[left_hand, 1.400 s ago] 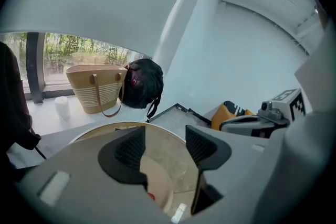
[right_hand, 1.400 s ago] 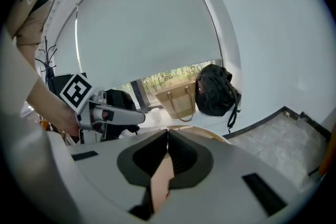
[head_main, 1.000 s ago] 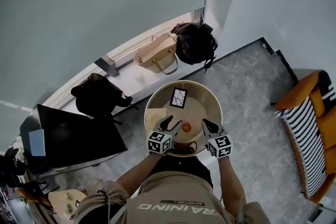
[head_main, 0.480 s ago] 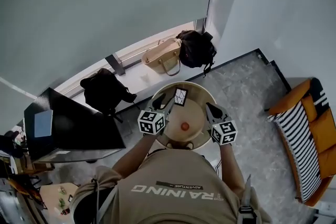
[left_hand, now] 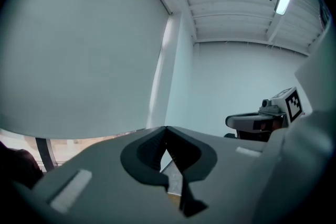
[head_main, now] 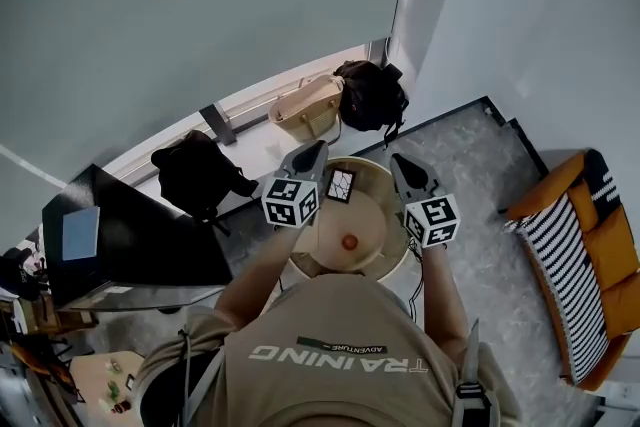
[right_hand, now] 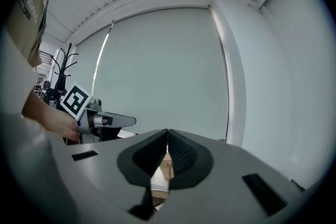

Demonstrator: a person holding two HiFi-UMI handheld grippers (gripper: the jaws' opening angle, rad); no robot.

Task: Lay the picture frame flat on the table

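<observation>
2 grippers, left gripper (head_main: 319, 146) just closed, right gripper (head_main: 395, 158) shut too, both empty; 1 picture frame (head_main: 341, 184) and 1 orange ball (head_main: 350, 241) on 1 table (head_main: 378, 215) between the fingertips, head view only.

The table (head_main: 375, 215) is mostly bare. Only a frame (head_main: 341, 185) near its far edge and an orange ball (head_main: 351, 241) at its middle take up room. The wood is open on both sides of the ball and between ball and frame. Beyond the table, a tan bag (head_main: 305, 107) and a black bag (head_main: 372, 95) crowd the sill. A dark desk (head_main: 140, 250) closes the left side. The floor (head_main: 480, 175) on the right is open.
</observation>
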